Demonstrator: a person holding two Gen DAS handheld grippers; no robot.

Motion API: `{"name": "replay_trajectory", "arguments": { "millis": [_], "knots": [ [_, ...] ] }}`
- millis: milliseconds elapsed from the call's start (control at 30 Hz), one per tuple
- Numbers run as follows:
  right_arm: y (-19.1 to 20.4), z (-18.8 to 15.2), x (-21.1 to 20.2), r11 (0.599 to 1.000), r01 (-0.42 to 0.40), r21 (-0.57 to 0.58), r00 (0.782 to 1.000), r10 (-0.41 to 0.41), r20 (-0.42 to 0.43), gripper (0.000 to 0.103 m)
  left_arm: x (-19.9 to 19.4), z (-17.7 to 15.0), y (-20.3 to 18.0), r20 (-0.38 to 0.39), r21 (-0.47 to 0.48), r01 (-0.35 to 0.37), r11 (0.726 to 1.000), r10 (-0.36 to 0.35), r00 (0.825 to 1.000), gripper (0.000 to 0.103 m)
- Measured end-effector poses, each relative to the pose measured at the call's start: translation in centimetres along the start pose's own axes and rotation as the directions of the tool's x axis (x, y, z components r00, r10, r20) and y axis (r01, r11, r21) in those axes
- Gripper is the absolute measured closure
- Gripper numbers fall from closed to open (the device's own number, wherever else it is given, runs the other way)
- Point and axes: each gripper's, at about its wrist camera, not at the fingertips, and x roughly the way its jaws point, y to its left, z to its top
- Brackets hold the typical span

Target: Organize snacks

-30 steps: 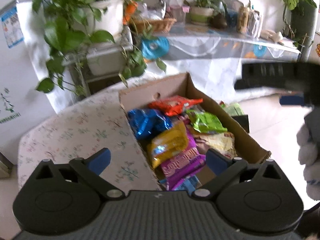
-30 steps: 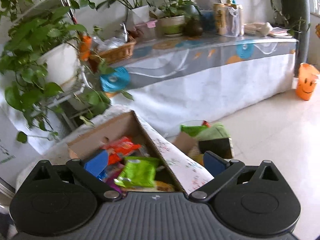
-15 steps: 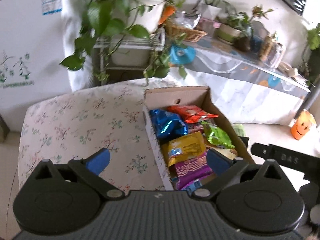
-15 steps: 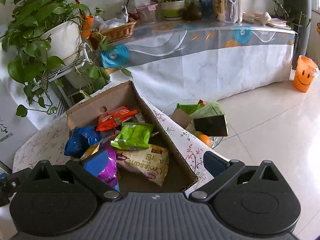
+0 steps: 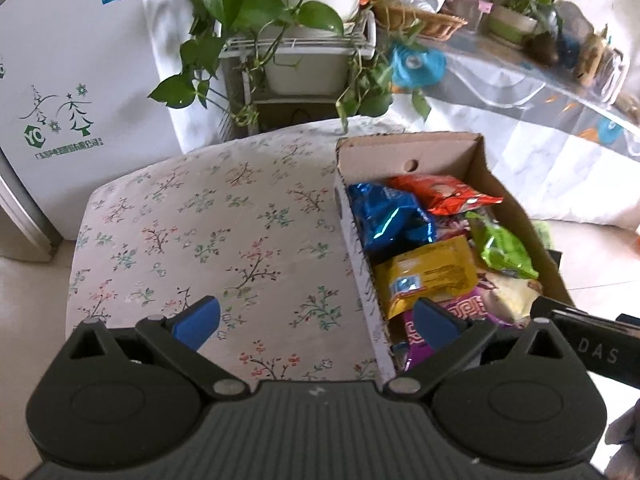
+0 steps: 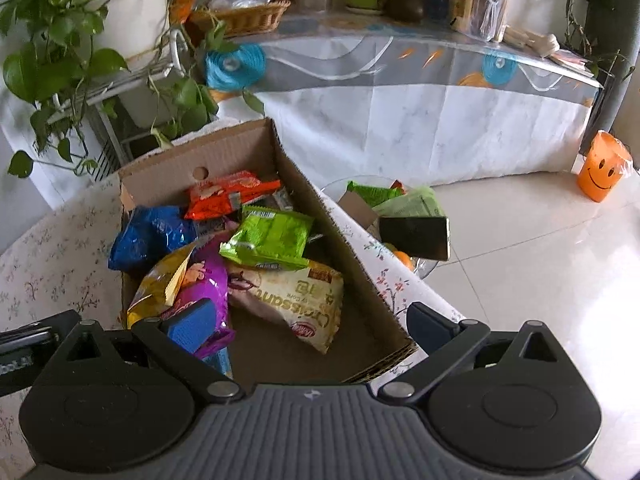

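A cardboard box [image 5: 408, 148] [image 6: 344, 248] stands on the right half of a floral-cloth table [image 5: 208, 224]. Several snack packs lie inside: a blue pack [image 5: 384, 216] [image 6: 148, 236], a red one [image 5: 444, 196] [image 6: 228, 196], a green one [image 5: 500, 248] [image 6: 272, 236], a yellow one [image 5: 428, 276] [image 6: 160, 284], a purple one [image 6: 204, 288] and a cream croissant pack [image 6: 300, 300]. My left gripper [image 5: 316, 320] hangs open over the box's left wall, holding nothing. Above the box's near end my right gripper [image 6: 308, 320] is open too, nothing between its fingers.
A white fridge [image 5: 60, 92] stands left. Potted plants on a white rack [image 5: 296, 48] rise behind the table. A long covered counter [image 6: 420, 80] runs at the back. A glass bowl with packs and a dark box [image 6: 412, 232] sits right of the table; an orange smiley bucket [image 6: 604, 168] on the floor.
Both grippers rose and tilted down, so the views now look into the box from above. The left view swung left, showing more of the table. Both stayed open.
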Motion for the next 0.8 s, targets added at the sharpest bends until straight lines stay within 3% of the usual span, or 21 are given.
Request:
{"name": "replay_trajectory", "arguments": {
  "millis": [800],
  "knots": [
    [0.5, 0.1, 0.7, 0.999, 0.029, -0.027, 0.999, -0.030, -0.043, 0.000, 2.3, 0.1, -0.7, -0.071, 0.009, -0.013, 1.000, 0.013, 0.997, 0.001]
  ]
}}
